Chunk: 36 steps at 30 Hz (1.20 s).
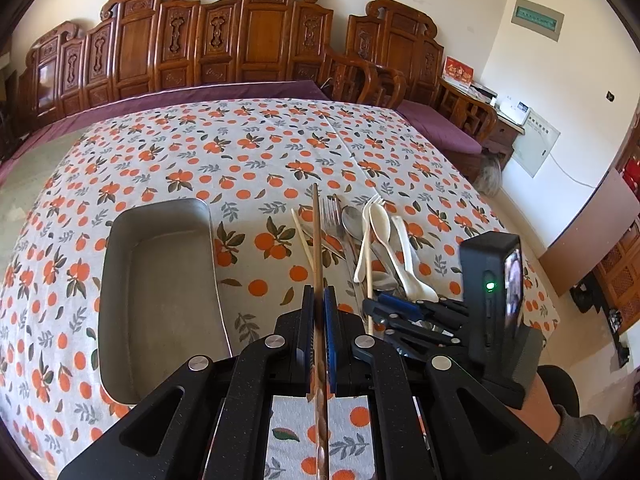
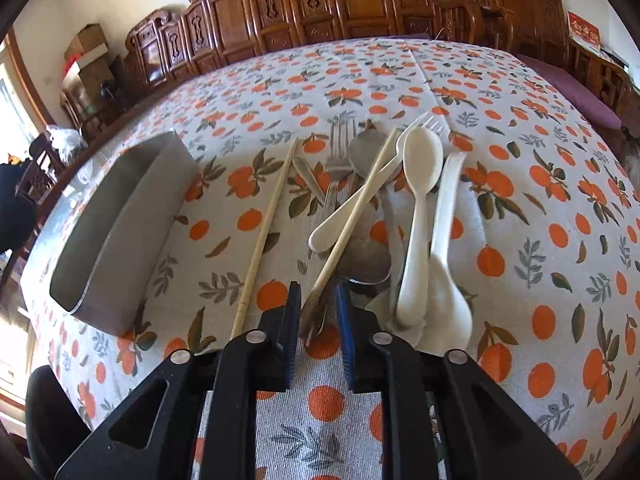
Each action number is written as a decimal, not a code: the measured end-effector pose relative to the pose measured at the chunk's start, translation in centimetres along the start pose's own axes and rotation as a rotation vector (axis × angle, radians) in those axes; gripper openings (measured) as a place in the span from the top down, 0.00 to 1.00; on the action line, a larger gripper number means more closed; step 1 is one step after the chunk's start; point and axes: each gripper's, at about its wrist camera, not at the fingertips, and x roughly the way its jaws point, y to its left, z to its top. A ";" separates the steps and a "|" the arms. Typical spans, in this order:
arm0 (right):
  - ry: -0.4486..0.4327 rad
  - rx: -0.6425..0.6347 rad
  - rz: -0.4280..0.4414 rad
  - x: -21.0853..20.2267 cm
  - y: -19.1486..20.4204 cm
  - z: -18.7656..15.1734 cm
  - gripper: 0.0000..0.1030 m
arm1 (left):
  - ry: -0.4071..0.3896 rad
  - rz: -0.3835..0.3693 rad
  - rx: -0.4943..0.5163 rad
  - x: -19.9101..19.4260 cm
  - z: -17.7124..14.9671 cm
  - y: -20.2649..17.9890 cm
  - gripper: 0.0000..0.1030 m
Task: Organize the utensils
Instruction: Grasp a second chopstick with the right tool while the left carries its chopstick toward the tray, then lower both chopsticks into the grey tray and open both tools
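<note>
My left gripper (image 1: 319, 300) is shut on a brown wooden chopstick (image 1: 316, 240) and holds it above the table, pointing away from me. A metal tray (image 1: 156, 280) lies to its left. A pile of utensils lies to its right: metal fork (image 1: 332, 216), metal spoon (image 1: 352, 220), white plastic spoons (image 1: 382, 228). My right gripper (image 2: 318, 308) is open over the near end of the pile, its jaws around dark utensil ends (image 2: 316, 316) without closing. A pale chopstick (image 2: 264, 236), a white spoon (image 2: 420, 208) and the tray (image 2: 120, 232) also show there.
The table carries a cloth printed with oranges (image 1: 260, 152). Carved wooden chairs (image 1: 248, 32) line the far side. The right gripper's body (image 1: 488, 292) sits close to the right of the left gripper.
</note>
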 end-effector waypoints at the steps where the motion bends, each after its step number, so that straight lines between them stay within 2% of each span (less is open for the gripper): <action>1: 0.004 -0.007 -0.006 0.1 0.2 -0.1 0.80 | 0.000 0.001 0.001 0.0 -0.1 0.0 0.96; 3: 0.009 -0.001 -0.003 0.1 0.1 -0.2 0.80 | -0.002 0.003 0.002 -0.2 -0.1 -0.1 0.96; 5: 0.006 0.015 0.005 -0.2 -0.2 -0.2 0.89 | -0.007 0.006 0.006 -0.5 -0.1 -0.1 0.96; 8: 0.000 0.045 0.012 -0.9 -0.9 -0.3 0.94 | -0.012 0.013 0.007 -0.7 -0.1 0.1 0.96; 15: -0.031 0.065 0.039 -2.5 -1.6 -0.3 0.94 | -0.018 0.031 -0.017 -0.9 -0.1 1.6 0.96; 24: -0.126 0.010 0.096 -5.3 -0.1 0.0 0.94 | -0.021 0.093 -0.062 -0.7 0.4 6.3 0.96; 31: -0.124 -0.023 0.100 -5.0 0.8 0.0 0.94 | 0.036 0.158 -0.077 2.0 0.6 10.4 0.96; 36: -0.114 -0.034 0.092 -4.6 0.8 -0.3 0.94 | 0.064 0.181 -0.095 3.9 0.3 11.8 0.96</action>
